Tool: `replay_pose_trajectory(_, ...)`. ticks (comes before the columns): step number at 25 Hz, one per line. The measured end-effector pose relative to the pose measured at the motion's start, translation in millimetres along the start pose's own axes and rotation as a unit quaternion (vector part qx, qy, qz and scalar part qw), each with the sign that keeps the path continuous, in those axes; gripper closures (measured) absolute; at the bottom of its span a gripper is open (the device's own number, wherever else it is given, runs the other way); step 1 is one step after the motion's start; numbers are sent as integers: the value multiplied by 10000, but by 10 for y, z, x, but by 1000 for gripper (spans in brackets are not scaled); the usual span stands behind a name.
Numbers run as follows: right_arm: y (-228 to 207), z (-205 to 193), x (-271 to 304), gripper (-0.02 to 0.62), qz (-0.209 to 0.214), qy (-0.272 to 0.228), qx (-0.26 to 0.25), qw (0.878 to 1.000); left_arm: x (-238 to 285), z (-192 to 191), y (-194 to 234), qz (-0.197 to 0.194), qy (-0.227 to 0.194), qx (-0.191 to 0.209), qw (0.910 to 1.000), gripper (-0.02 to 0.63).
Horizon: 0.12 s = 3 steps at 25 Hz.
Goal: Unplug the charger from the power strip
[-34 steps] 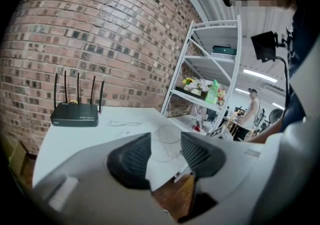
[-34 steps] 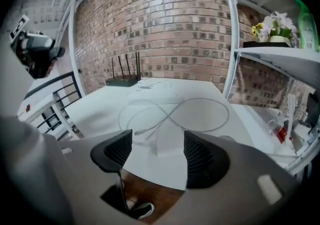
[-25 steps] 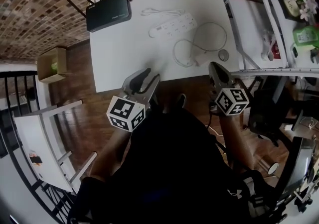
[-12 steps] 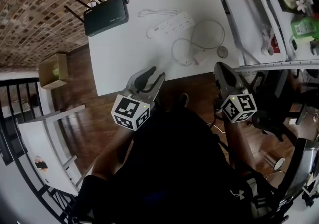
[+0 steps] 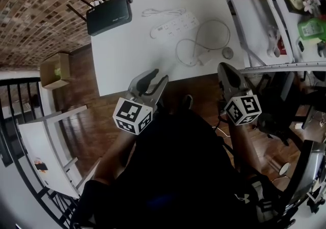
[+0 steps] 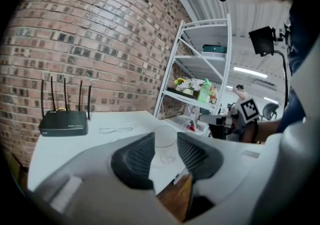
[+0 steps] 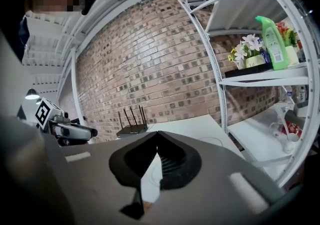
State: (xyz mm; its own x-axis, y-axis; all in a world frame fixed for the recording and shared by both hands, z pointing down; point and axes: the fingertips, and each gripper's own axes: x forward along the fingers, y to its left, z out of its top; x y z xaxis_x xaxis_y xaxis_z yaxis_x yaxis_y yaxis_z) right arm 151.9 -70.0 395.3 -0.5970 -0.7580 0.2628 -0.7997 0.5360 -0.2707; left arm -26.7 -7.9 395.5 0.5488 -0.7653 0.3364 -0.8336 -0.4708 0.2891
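Charger (image 5: 206,59) on table (image 5: 132,55) beyond both grippers | left gripper (image 5: 157,77) jaws narrow, empty | right gripper (image 5: 223,67) jaws together

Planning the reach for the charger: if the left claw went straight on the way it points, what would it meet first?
Likely the white table, short of the looped cable; depth is hard to judge.

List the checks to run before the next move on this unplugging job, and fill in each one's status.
1. Jaws of left hand-held gripper apart, nothing between: ok.
2. Jaws of right hand-held gripper together, empty: ok.
3. The charger lies on the table, apart from the power strip: ok.
4. Neither gripper touches the charger: ok.
5. Strip's sockets all empty: cannot tell.
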Motion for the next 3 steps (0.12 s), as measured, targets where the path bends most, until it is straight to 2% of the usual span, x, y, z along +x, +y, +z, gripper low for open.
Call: replay_pose_trajectory(3, 28, 1, 11, 584, 10, 7, -54, 10000, -24, -13, 16, 10, 8, 1, 10000, 465)
